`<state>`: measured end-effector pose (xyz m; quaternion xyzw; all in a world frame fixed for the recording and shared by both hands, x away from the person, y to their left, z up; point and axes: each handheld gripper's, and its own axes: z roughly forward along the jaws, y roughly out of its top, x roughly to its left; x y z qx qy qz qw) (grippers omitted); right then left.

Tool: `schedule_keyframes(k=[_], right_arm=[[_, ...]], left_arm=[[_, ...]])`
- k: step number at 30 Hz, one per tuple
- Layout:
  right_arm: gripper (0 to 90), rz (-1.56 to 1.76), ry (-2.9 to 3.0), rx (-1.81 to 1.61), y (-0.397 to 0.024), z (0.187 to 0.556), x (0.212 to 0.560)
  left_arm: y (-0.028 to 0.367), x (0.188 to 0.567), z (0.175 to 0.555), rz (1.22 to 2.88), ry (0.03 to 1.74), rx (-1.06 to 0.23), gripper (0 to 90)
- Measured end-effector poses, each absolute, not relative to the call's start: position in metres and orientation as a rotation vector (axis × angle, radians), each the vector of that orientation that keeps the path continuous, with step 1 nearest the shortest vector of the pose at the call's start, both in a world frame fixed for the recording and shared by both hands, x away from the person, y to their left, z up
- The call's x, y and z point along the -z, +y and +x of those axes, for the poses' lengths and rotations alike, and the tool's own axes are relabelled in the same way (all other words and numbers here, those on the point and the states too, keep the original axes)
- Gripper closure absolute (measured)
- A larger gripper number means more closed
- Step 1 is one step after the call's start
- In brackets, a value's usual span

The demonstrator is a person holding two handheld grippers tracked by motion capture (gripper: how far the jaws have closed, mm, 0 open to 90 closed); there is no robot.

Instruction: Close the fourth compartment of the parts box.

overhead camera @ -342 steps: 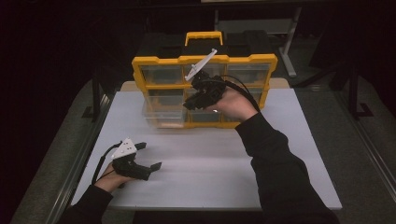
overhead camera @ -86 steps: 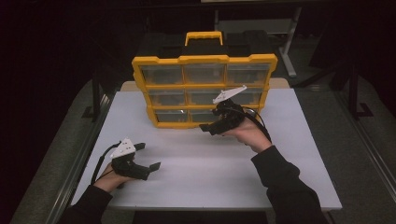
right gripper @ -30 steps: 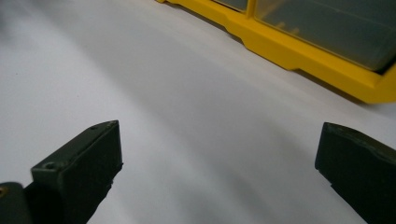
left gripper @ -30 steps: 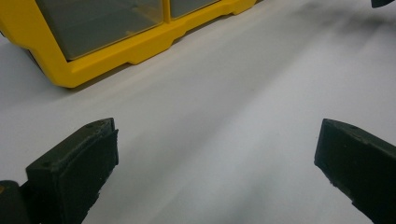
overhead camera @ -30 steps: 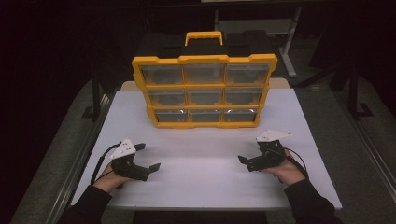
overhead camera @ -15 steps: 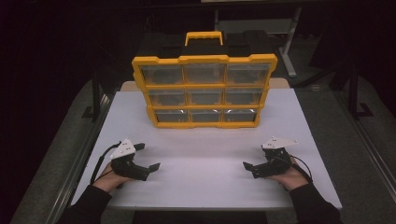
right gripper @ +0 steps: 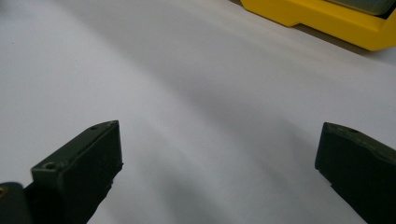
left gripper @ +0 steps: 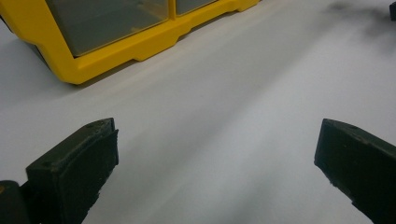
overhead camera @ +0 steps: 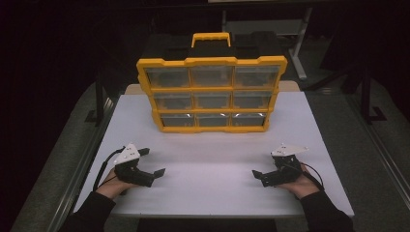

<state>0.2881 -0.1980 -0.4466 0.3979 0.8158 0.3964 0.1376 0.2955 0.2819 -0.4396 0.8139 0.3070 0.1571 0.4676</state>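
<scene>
A yellow organizer (overhead camera: 211, 126) with a black back and a yellow handle stands upright at the far middle of the white table (overhead camera: 212, 150). Its nine clear drawers sit flush in the frame. My left gripper (overhead camera: 152, 162) rests on the table at the front left, open and empty. At the front right my right gripper (overhead camera: 265, 165) also rests open and empty, pointing inward. In the left gripper view the left gripper (left gripper: 217, 135) has wide jaws over bare table, with the organizer's lower corner (left gripper: 116, 42) ahead. The right gripper (right gripper: 218, 133) likewise spans bare table, the organizer's base (right gripper: 327, 16) beyond it.
Grey metal side rails (overhead camera: 82, 164) border the table on the left and right. A dark floor and metal stand legs (overhead camera: 300, 53) lie behind the organizer. White table surface stretches between the two grippers and the organizer.
My right gripper left the organizer's front and came down to rest at the table's front right. A drawer that stood pulled out earlier is back in. The left gripper stayed put.
</scene>
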Motion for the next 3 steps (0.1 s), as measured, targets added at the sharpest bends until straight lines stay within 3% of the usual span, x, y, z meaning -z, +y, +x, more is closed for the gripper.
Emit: schedule_keyframes(k=[3], right_arm=[[0.1,1.151,2.36,-1.147,-0.198,0.2881,0.4465]], left_arm=[[0.2819,0.4396,0.2956,1.999,0.753,-0.386,0.0]])
